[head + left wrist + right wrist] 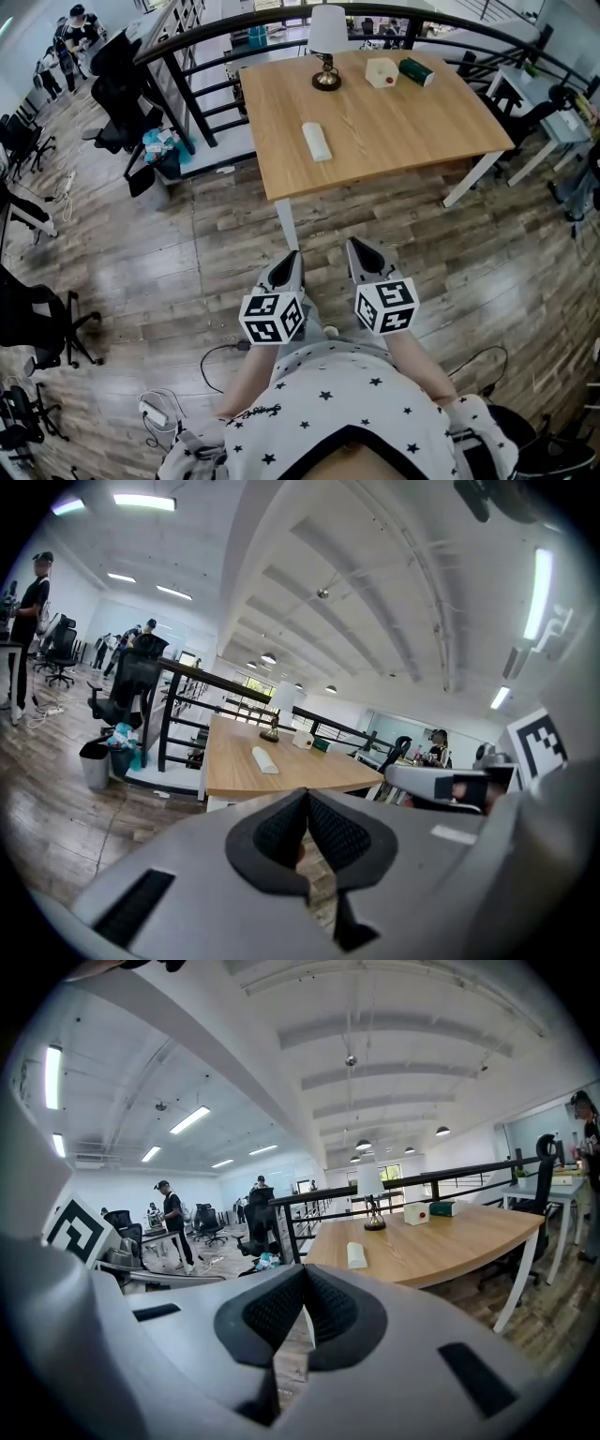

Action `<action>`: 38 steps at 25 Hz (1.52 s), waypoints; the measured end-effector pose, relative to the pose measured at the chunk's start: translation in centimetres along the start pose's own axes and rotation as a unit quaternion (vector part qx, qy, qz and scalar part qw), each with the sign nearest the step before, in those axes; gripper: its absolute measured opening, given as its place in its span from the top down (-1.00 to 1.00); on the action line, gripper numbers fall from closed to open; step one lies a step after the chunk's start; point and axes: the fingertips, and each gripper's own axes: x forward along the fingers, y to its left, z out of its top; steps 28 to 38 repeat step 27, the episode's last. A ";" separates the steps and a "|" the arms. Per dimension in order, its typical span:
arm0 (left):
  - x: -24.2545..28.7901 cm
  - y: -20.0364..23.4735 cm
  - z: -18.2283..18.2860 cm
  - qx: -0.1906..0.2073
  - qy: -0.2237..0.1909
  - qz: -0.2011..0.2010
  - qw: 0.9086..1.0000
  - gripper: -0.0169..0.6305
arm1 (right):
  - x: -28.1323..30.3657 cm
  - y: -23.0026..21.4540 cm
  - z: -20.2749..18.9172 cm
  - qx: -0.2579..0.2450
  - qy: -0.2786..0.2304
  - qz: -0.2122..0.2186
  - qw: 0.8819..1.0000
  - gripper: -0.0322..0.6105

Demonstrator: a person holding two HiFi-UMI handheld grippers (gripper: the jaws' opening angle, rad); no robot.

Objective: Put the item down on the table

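Note:
A white oblong item [317, 141] lies on the wooden table [412, 131], toward its near left part; it also shows in the left gripper view [264, 759] and the right gripper view [356, 1255]. My left gripper [292, 256] and right gripper [357, 245] hover side by side over the wood floor, short of the table's near edge, both pointing at the table. In each gripper view the jaws of the left gripper [307, 797] and the right gripper [304, 1273] meet at the tips with nothing between them.
On the table's far side stand a lamp [326, 47], a white box [381, 72] and a green box [416, 71]. A white table leg [286, 225] is just ahead of the grippers. A black railing [187, 89], office chairs [117, 103] and people stand at the left.

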 end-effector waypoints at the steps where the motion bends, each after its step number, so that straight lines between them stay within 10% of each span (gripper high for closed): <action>1: 0.0 0.0 0.2 0.000 -0.001 0.000 1.000 0.91 | 0.0 0.1 0.1 0.000 0.001 0.001 1.000 0.91; 38: 0.3 -0.3 0.2 0.001 0.002 -0.008 1.000 0.91 | 0.0 0.3 0.6 -0.003 -0.013 0.006 1.000 0.92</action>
